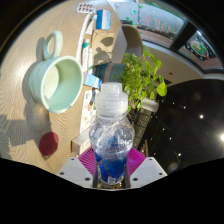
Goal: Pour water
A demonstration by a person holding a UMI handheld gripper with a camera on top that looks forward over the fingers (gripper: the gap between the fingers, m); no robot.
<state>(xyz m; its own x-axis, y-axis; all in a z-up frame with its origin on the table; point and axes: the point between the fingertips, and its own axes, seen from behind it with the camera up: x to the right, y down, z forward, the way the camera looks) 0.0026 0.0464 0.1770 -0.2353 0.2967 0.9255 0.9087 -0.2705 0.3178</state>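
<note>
tongs (111,172) clamped on water bottle (111,130), upright

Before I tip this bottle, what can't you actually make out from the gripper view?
- Bottle: its base sits low between the fingers, hidden by the gripper; contact on both sides is not clear.
- Mug: the inside looks pale, and whether it holds any water cannot be told.
- Plant: its pot is hidden behind the bottle.
- Shelf items beyond the mug: too small to identify.

The gripper (112,170) clamps an upright water bottle (111,135), with a green mug (55,82) and plant (140,75) beyond.
</note>
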